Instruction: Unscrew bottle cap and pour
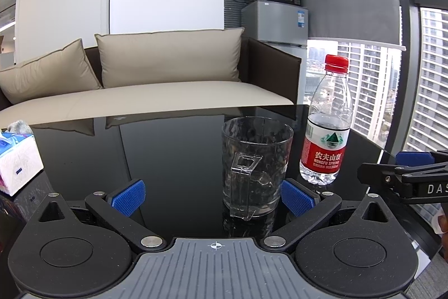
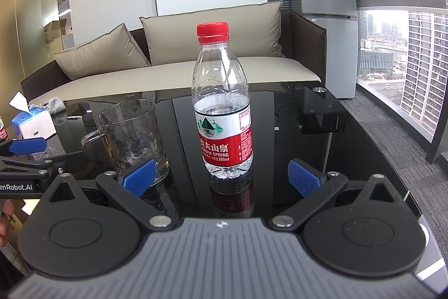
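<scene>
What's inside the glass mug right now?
The mug looks empty: no liquid level shows through its clear, dimpled wall in either view, only reflections from the black table. The bottle beside it is capped and about half full.

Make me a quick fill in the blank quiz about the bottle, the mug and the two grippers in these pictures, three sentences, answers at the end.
1. The cap on the water bottle is coloured ____.
2. The glass mug on the black table contains ____.
3. The left gripper and the right gripper both have their jaws ____, holding nothing.

Missing words: red; nothing; open
</scene>
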Tool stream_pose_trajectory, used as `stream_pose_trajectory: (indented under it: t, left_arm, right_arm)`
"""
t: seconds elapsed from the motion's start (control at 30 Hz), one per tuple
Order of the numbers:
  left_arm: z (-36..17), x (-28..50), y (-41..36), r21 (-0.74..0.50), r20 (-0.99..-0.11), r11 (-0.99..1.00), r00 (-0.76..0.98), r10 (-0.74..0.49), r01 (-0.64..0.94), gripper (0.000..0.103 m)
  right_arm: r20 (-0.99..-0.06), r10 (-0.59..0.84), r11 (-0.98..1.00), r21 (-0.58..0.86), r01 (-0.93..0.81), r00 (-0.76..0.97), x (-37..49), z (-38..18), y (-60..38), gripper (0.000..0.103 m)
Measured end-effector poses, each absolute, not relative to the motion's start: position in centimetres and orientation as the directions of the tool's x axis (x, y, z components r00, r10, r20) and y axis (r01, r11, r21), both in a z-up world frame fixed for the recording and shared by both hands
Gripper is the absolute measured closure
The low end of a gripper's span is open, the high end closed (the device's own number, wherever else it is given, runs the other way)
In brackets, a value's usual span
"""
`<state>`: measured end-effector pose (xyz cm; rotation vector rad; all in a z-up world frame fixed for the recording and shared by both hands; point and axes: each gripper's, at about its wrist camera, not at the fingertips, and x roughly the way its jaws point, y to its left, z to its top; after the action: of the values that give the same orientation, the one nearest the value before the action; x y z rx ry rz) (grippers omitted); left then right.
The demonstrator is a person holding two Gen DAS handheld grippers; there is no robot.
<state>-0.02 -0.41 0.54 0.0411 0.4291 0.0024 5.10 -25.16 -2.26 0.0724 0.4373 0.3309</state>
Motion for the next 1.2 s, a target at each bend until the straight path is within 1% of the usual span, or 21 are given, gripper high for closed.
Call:
stream_pose_trajectory:
  t: [0.9, 1.0, 1.2]
  left_arm:
    - [0.3, 0.2, -0.4, 0.04, -0.412, 0.999, 0.911, 0.01, 0.008, 0.001]
    - [0.4, 0.0, -0.4, 0.032, -0.405, 0.999, 0.914, -0.004, 0.019, 0.001]
    - [1.1, -0.6, -0.8, 0.016, -0.371, 0.995, 0.925, -0.088, 0.101, 0.001]
  right_arm:
    - [-0.406, 0.331, 0.943, 0.141, -0.3, 0.852, 5.2, -2.2, -25.0, 0.0]
    - [-0.401, 0.327, 0.945, 0.14, -0.296, 0.856, 5.2, -2.1, -25.2, 0.0]
    - [-0.391, 0.29, 0.957, 0.127, -0.261, 0.873, 5.5, -1.8, -26.1, 0.0]
